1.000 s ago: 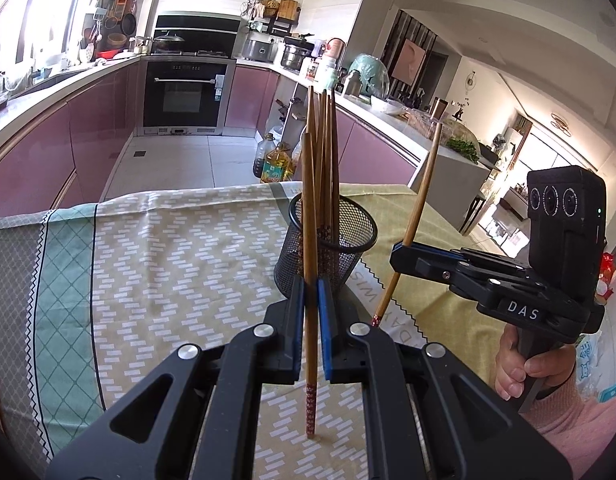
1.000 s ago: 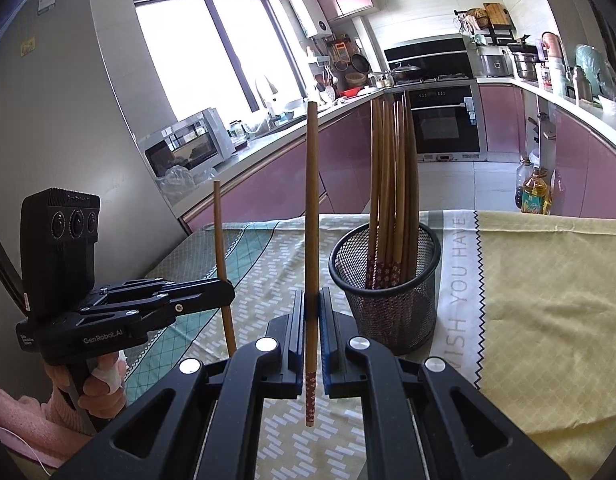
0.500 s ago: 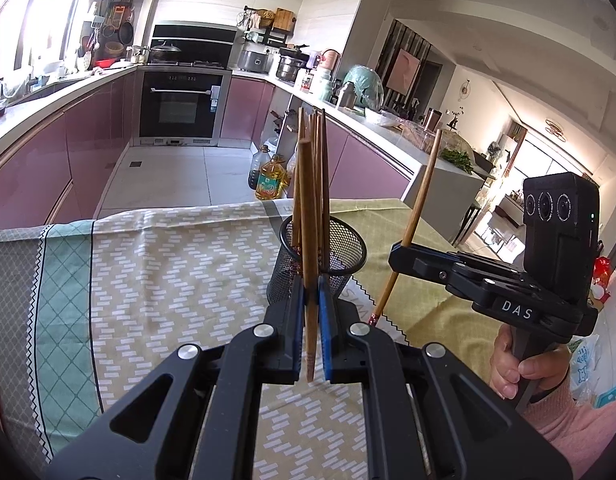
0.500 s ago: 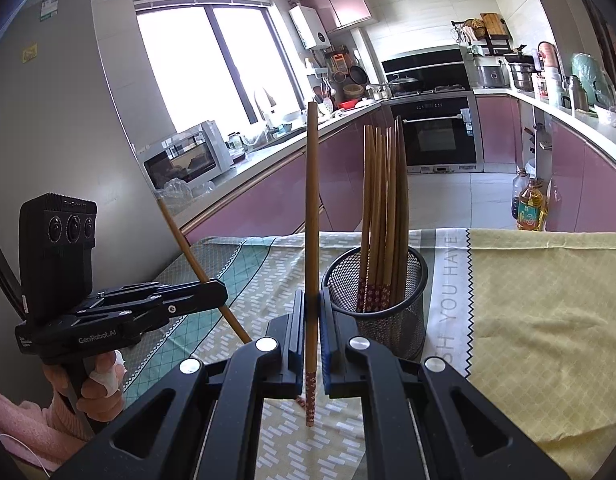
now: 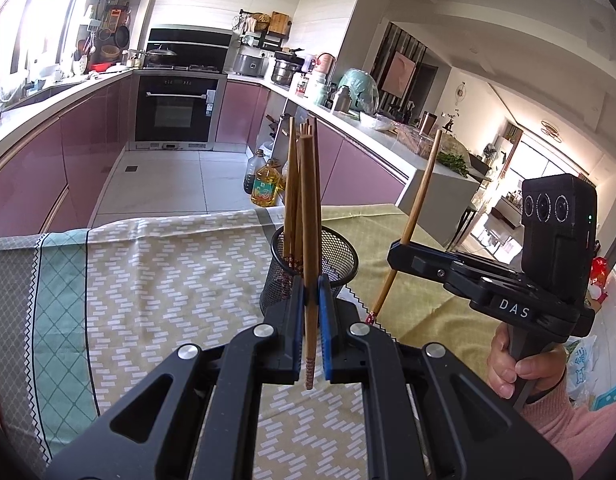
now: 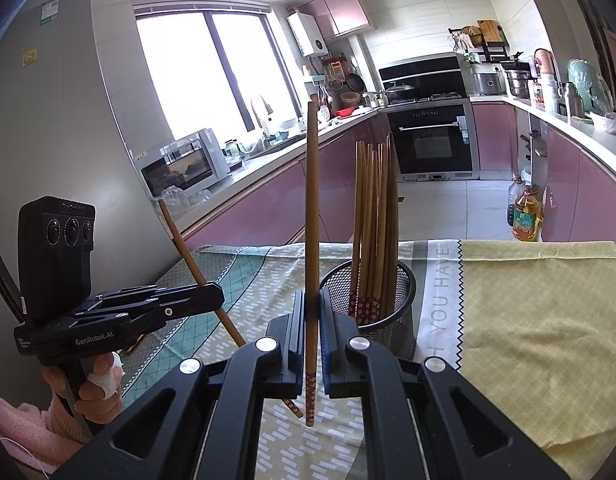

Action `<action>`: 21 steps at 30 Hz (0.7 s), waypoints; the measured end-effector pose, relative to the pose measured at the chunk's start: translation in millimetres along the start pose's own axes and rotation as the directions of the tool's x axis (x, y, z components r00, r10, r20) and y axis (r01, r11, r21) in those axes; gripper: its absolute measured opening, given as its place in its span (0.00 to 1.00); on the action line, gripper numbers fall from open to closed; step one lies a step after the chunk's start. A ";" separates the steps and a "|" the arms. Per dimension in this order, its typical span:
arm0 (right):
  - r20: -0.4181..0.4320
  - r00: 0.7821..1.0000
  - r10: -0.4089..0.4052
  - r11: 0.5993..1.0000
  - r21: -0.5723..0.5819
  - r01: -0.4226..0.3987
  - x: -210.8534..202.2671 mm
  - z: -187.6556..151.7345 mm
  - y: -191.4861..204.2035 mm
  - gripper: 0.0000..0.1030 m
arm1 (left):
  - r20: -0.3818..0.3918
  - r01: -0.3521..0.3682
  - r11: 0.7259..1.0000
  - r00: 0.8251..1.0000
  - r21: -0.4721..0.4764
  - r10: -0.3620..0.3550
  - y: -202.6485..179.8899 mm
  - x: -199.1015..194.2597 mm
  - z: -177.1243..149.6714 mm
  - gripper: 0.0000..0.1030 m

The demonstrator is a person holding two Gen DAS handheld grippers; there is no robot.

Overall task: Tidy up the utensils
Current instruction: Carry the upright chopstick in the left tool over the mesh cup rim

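Since a second ago the left gripper (image 5: 311, 312) has tipped its chopstick (image 5: 308, 248) from standing upright beside the mesh holder (image 5: 331, 264) to slanting across the desk (image 5: 168, 264), the patterned lower end now swung toward the right gripper (image 6: 312, 332), as the right wrist view shows; the holder also sits lower and smaller in both views than it did. Both sets of jaws are closed, each pinching a single wooden chopstick near its patterned end: the left gripper's lines up directly in front of the holder in its own view, and the right gripper's chopstick (image 6: 311, 240) stands nearly vertical just left of the holder. Neither stick is in the holder yet; both hang above the tablecloth on the near side of it. Inside the holder a bundle of chopsticks (image 6: 373, 232) stands upright, leaning together against the rim. A hand (image 5: 515, 372) in a pink sleeve grips the right tool's handle to the right of the holder; the other hand (image 6: 96, 384), one finger wrapped in white, holds the left tool to the left of it. The tilt suggests the left stick is being lined up for the holder's mouth, with two sticks still to be dropped in. Kitchen counters and an oven (image 5: 176, 108) lie beyond the holder.
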State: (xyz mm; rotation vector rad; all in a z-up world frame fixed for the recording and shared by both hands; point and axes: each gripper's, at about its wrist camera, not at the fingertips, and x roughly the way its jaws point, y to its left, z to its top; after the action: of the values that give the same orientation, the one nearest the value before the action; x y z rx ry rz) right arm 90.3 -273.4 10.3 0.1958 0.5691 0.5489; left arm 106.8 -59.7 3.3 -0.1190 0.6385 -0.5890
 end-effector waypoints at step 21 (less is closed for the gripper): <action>0.020 1.000 -0.008 1.000 -0.009 0.008 -1.7 8.9 -1.2 0.06 | 0.021 -0.006 1.000 1.000 0.022 0.006 -6.4 -2.3 8.2 0.07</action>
State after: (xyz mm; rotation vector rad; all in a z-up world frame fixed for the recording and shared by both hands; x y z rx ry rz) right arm 94.6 -275.6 18.1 0.1902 0.5472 0.5413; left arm 107.1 -64.3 12.8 -0.1026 0.6121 -0.5884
